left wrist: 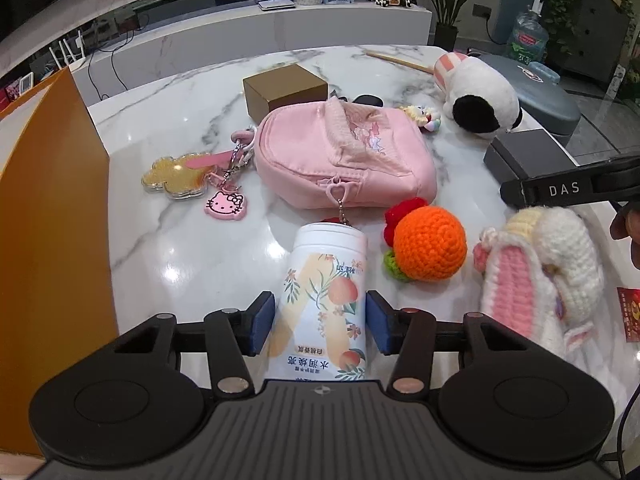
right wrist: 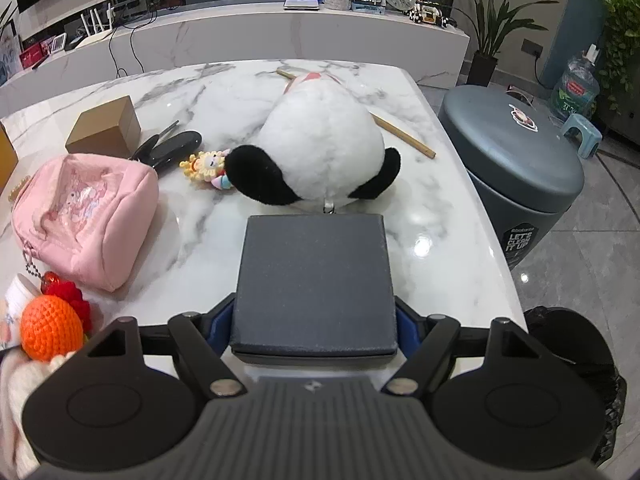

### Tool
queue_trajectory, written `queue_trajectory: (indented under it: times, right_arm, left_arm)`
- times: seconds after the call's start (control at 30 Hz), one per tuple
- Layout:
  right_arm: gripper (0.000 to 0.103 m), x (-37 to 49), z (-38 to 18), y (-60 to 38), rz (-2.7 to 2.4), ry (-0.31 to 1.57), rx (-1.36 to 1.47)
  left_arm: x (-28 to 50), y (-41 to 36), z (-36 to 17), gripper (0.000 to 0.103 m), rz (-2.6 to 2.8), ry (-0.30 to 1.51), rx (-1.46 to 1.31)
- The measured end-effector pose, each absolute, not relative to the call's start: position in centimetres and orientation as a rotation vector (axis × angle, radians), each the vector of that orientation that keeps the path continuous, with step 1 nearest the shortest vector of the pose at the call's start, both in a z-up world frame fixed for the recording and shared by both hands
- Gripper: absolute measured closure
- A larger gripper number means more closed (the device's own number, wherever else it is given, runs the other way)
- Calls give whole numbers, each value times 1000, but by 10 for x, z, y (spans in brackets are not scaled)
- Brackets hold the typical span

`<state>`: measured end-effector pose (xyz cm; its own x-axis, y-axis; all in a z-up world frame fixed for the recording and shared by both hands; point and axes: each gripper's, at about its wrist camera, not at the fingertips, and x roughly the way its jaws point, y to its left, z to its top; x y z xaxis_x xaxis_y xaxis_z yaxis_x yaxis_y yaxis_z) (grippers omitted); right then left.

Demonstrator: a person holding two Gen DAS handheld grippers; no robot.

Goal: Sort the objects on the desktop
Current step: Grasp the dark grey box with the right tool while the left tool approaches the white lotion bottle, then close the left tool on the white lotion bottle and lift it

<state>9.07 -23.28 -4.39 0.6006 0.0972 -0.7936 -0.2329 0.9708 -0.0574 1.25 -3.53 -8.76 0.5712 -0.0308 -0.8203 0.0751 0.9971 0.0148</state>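
on the marble table, left tongs clamp one white bottle, right tongs clamp one dark box.

Left gripper and right gripper: black plastic linkages, silver pivot screws, blue pads, ribbed grey housing with small cross emblem, round black side discs; "DAS" lettering on one black finger

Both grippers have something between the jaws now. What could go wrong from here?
1. The left gripper pads flank the smooth, round peach-print bottle; it may slip or twist on lifting.
2. The pink pouch charm chain hangs at the bottle's cap and may snag.
3. The right gripper holds only the near edge of the dark box, which may tip.
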Motion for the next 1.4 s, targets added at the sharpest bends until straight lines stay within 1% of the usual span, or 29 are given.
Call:
queue_trajectory:
  times: [0.3,0.53,0.6,0.63,0.67,0.7,0.73,0.8,0.87,0.93,1.07,1.1,1.13,1.17,1.2,1.23,1.27,1.4]
  right_arm:
    - [26,84,-31,-236,194,881,-155]
    - [26,75,-13,-234,199,849,-149]
    - [26,73,-8,-233,201,839,-146]
    - [26,71,-6,-233,200,835,-145]
    - [26,70,-4,-233,200,831,-144]
    - [26,69,-2,-233,200,827,-143]
    - [26,68,0,-232,200,823,-144]
    - [26,66,3,-231,200,816,-145]
    - [26,64,5,-229,198,812,-144]
    - [26,62,6,-228,196,809,-143]
    - [26,59,9,-225,197,801,-144]
    - [26,58,9,-224,199,800,-145]
    - [26,57,10,-223,199,798,-146]
    - [26,56,10,-222,201,797,-146]
    - [26,56,11,-221,202,795,-146]
    - [26,56,11,-221,203,793,-146]
    - [26,55,12,-220,204,791,-147]
    - [25,54,14,-220,206,784,-142]
  left_arm:
    - [9,-31,-80,47,-84,959,20]
    - [5,-30,-63,50,-97,929,0]
    - [3,-29,-57,55,-102,917,-6]
    - [2,-28,-55,62,-103,913,-9]
    - [1,-28,-52,65,-105,909,-12]
    - [1,-27,-50,72,-107,906,-14]
    - [0,-26,-49,76,-108,905,-14]
    - [-1,-24,-47,80,-111,903,-17]
    - [-2,-21,-48,88,-115,908,-23]
    - [-3,-17,-50,90,-117,919,-36]
    - [-3,-15,-58,89,-133,961,-30]
    - [-6,-15,-59,85,-134,958,-38]
    - [-7,-16,-59,70,-145,952,-43]
    - [-8,-18,-58,60,-164,949,-49]
    - [-10,-18,-56,31,-176,940,-61]
    - [-12,-20,-55,11,-189,925,-79]
    - [-13,-21,-55,10,-196,916,-92]
    - [-7,-37,-66,10,-182,964,-55]
